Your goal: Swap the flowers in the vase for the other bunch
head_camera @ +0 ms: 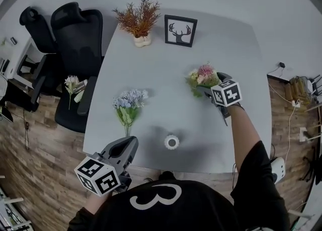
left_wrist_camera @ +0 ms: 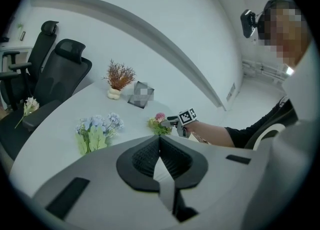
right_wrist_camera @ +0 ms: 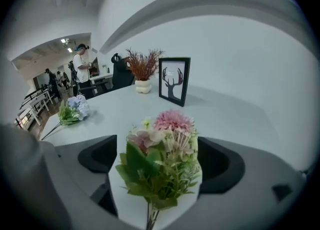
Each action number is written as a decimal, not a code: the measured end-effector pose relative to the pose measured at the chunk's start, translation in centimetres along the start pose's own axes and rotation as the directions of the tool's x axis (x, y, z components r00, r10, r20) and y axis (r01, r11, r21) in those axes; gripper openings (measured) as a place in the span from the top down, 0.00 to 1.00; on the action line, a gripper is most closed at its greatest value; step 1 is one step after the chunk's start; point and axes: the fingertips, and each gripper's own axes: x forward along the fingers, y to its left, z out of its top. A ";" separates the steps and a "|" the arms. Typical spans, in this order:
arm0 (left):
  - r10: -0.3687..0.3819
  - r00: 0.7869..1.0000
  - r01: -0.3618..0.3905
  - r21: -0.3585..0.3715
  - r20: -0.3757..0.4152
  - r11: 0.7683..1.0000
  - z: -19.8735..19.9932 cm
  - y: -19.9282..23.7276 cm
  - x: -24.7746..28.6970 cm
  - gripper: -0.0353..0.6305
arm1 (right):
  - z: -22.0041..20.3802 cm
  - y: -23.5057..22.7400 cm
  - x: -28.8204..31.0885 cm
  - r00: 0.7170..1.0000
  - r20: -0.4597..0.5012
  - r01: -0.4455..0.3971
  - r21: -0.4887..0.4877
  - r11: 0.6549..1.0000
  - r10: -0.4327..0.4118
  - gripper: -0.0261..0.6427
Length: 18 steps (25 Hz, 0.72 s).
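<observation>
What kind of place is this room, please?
Probably an open-plan office: black office chairs stand beside a large grey table, and the right gripper view shows people standing farther back in a long room.

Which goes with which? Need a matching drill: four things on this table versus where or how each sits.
1 blue bunch
2 pink bunch
3 vase
4 deer picture

a between the open jaws of the right gripper
b empty, near the front edge
c upright at the far edge
d lying flat, left side

Pairs: 1-d, 2-a, 3-b, 4-c
</observation>
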 end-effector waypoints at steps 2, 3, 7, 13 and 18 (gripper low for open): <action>0.011 1.000 -0.011 -0.031 -0.011 0.999 -0.6 0.7 -0.2 0.93 | -0.5 -0.5 1.4 0.999 -0.049 -0.002 0.011 1.000 0.003 0.24; 0.013 1.000 -0.014 -0.043 -0.013 0.999 -0.7 0.8 -0.3 0.93 | -0.7 -0.7 2.0 0.998 -0.067 0.004 0.012 1.000 -0.003 0.24; 0.033 0.999 -0.033 -0.045 -0.014 0.998 -0.8 1.9 -0.4 0.93 | -1.3 -1.5 3.9 0.993 -0.113 0.034 0.036 0.999 -0.030 0.24; 0.057 0.998 -0.059 -0.058 -0.023 0.997 -1.5 2.8 -0.5 0.93 | -2.9 -2.1 5.4 0.980 -0.196 0.054 0.032 0.998 -0.046 0.24; 0.058 0.998 -0.060 -0.059 -0.029 0.996 -1.8 2.9 -0.6 0.93 | -3.8 -2.6 5.8 0.968 -0.249 0.053 0.070 0.996 -0.034 0.27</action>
